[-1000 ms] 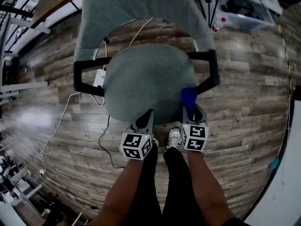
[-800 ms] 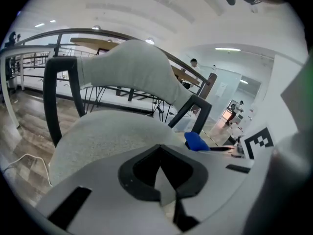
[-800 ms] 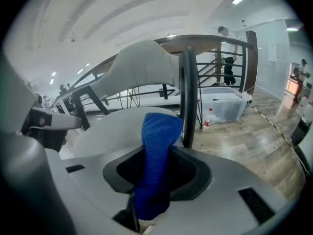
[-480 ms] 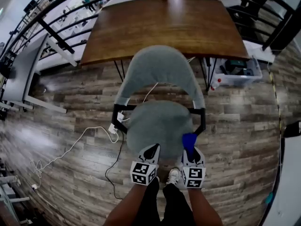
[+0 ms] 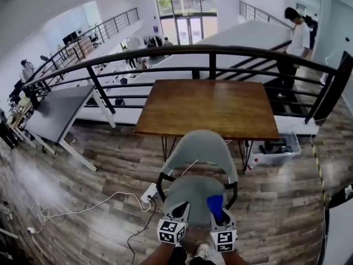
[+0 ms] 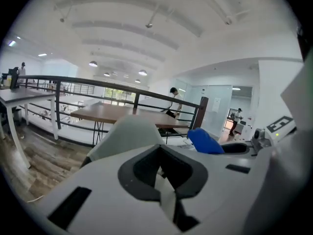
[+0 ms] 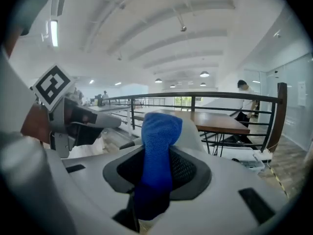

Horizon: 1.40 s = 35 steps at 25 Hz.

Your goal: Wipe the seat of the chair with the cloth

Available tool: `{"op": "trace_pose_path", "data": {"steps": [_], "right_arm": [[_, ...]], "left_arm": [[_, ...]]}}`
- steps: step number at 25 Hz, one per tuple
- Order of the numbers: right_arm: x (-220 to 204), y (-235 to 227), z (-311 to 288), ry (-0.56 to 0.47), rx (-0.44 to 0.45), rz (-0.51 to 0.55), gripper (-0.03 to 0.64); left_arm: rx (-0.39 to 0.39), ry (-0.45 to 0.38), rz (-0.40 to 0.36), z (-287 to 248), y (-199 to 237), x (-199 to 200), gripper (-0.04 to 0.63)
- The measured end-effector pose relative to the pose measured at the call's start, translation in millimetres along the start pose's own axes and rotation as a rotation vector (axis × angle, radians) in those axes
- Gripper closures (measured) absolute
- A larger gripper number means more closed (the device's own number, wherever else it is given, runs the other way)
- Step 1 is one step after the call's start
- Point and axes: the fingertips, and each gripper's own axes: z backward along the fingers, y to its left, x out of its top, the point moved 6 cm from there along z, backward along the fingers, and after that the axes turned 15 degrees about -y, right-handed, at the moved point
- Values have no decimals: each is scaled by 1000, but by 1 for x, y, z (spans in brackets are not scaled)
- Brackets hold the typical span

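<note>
Blue cloth (image 5: 215, 204), grey chair (image 5: 199, 148), brown table (image 5: 209, 108), black railing (image 5: 212, 65).

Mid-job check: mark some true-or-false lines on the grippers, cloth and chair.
The right gripper is shut on the blue cloth. True.
The left gripper holds a cloth too. False: its jaws are together on nothing.
The chair has its backrest toward the wooden table. True.
The power strip lies on the floor right of the chair. False: it lies left of it.
The cloth lies spread on the table. False: it stands bunched in the right gripper's jaws.
</note>
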Motion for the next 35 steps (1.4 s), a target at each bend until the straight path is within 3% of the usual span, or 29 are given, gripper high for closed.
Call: {"op": "trace_pose_path", "data": {"steps": [6,10,14,28,35], "right_arm": [[61,8,18,-85,40,-16,486],[89,4,28,-157,8,-10,486],[107,0,31,-210,-19,4,486],[126,-3,44,-266,-48,23,486],[126,-2,45,-268,-34,36,486]], "left_arm": [[-20,-84,-44,29,-27,50,594],[-49,-176,-76,42,-35,89,594],[-55,-207,-74,46,-39,113,594],[-103,-213,-239,47,-58,130,594],[-121,-205,-261,50,-69,126,594]]}}
